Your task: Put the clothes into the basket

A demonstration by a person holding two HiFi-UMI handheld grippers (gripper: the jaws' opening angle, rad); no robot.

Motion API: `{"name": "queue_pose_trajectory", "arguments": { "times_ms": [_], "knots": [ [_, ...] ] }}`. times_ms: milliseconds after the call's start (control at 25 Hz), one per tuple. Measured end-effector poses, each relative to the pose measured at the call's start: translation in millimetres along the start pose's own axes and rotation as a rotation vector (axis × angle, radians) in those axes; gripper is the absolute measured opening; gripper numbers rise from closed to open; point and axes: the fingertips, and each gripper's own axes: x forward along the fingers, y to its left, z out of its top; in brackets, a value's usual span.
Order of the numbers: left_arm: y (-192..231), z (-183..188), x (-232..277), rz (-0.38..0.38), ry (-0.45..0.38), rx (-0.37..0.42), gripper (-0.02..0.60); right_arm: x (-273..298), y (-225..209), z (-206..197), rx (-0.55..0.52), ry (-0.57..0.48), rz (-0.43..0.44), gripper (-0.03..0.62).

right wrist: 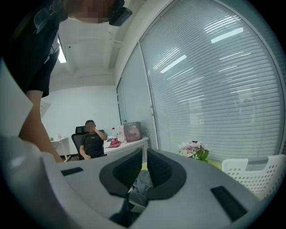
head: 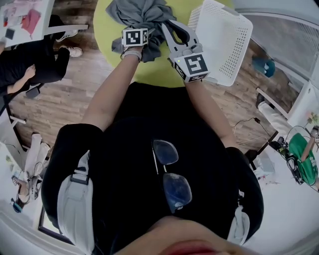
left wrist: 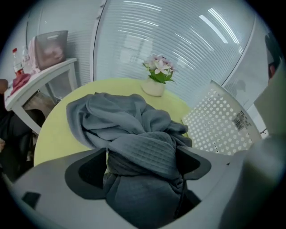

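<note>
A heap of grey clothes lies on the round yellow-green table. In the left gripper view the clothes fill the middle. My left gripper is down on the near edge of the heap, jaws wide open, with a fold of grey cloth bulging between them. A white perforated basket lies tipped at the table's right edge; this basket is just right of the heap. My right gripper hovers between heap and basket, shut and empty; in its own view the right gripper points nearly level over the cloth.
A pot of flowers stands at the table's far side by the blinds. A white side table with a box stands to the left. A seated person is on the wooden floor left of the table.
</note>
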Motion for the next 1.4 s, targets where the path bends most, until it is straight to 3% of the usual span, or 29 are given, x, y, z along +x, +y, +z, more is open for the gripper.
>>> {"name": "queue_pose_trajectory", "arguments": {
  "times_ms": [400, 680, 920, 1200, 1400],
  "knots": [
    [5, -10, 35, 0.016, 0.081, -0.009, 0.509, 1, -17, -14, 0.041, 0.040, -0.031, 0.040],
    [2, -12, 50, 0.050, 0.069, 0.039, 0.508, -5, -25, -25, 0.053, 0.059, -0.026, 0.040],
    [4, -16, 55, 0.072, 0.065, 0.026, 0.505, -13, -32, -21, 0.059, 0.045, -0.028, 0.040],
    [-2, -14, 39, 0.107, 0.032, 0.093, 0.384, -27, -24, -14, 0.053, 0.025, 0.008, 0.040],
    [-13, -14, 13, 0.102, -0.016, 0.084, 0.367, -42, -12, -14, 0.050, 0.015, 0.042, 0.040]
  ]
}}
